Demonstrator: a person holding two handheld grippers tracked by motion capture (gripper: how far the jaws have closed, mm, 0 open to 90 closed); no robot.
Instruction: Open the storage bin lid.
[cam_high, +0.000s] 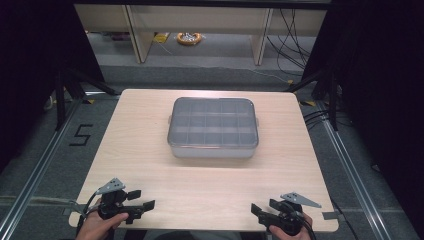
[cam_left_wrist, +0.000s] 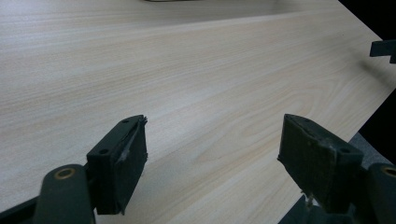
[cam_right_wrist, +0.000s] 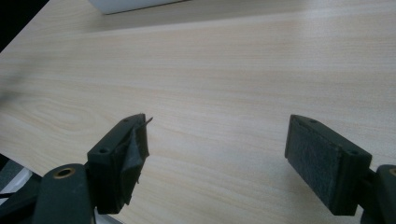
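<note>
High view: a lidded compartment box sits at the centre of the table, toward its far edge; the left claw and right claw rest at the near corners, well apart from it. Left gripper view: jaws spread over bare wood. Right gripper view: jaws spread, nothing between them; the box's edge lies ahead.

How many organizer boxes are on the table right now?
1. The clear-lidded, divided organizer box sits at mid-table, toward the far edge, lid on. Both tongs, left and right, wait open at the near edge, well apart from it.
</note>
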